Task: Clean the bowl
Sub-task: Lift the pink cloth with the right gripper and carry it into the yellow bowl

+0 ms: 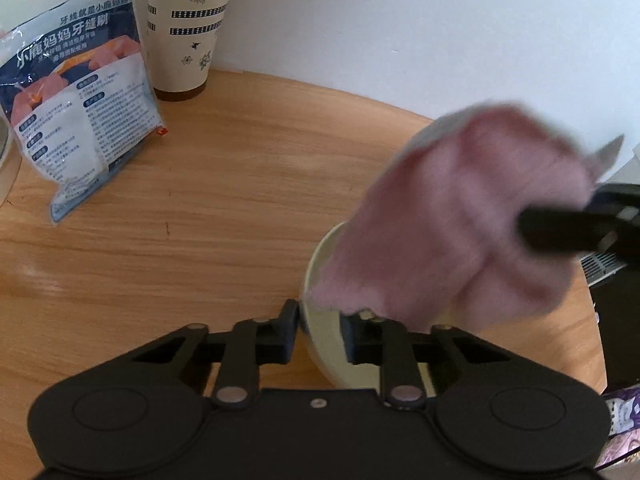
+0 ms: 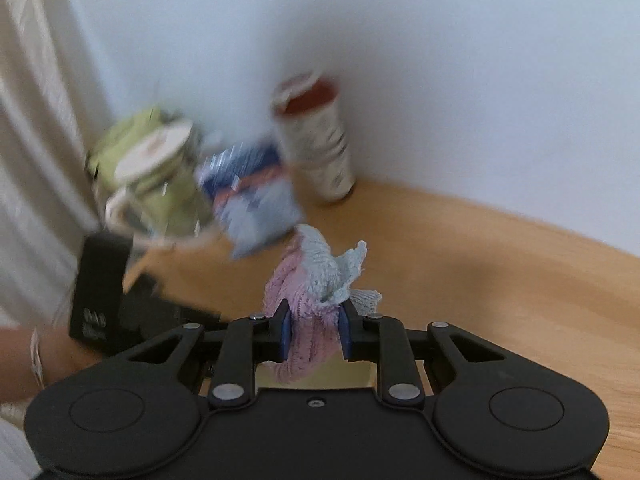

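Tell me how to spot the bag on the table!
Look at the round wooden table, toward the white wall. Beside the tall flowery paper cup a shiny plastic bag stands propped up. It is the only dark blue and white thing, with pink pictures and white writing.

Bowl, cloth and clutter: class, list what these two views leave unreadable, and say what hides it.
- Bowl inside, left wrist view: covered by the pink cloth and the left gripper; dirt cannot be judged.
- Bowl, right wrist view: almost all hidden behind the right gripper.
- Mug, packet, cup, right wrist view: motion blur; print unreadable.
- Cup top, left wrist view: cut off by the upper edge.
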`<state>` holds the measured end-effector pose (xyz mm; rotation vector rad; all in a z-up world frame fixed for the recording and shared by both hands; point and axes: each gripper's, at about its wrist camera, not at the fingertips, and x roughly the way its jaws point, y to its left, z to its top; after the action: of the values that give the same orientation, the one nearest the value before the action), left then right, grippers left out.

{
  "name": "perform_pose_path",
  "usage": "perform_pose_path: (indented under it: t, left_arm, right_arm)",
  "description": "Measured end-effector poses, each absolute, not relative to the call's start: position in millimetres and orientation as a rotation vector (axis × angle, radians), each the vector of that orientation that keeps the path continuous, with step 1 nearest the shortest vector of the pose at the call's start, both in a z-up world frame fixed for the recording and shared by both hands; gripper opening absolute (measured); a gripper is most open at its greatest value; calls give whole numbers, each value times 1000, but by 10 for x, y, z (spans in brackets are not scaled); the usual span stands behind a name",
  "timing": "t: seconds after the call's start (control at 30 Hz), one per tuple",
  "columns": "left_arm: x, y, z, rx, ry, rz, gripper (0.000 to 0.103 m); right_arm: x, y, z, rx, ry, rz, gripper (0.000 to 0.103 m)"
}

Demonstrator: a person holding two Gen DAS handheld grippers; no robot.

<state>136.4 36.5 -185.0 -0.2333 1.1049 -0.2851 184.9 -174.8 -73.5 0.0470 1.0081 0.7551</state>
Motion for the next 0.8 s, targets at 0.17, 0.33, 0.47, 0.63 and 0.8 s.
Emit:
perform_pose_path:
  t: [0.17,0.33,0.47,0.63,0.8]
  left_arm:
    - [1348,363,-1846,-191,1098,-318,15]
    - [1360,354,-1853,-164,1090,-343,14]
    - [1328,324,-1830,-125,1086,-363,14]
    - [1358,343,-1855,-138,1092,-364,14]
    - [1318,328,-1869,-132,1086,-367,14]
  right_arm:
    - [1858,-1499,-968,-75,1079,801,27]
    - [1922,-1332,-1166,-162,1107,822,26]
    - [1955,-1227,-1299,-193,1128,822,26]
    - [2008,-1145,-1453,-225,1169,805,26]
    - [1997,-1098,-1522,-263,1176,808,26]
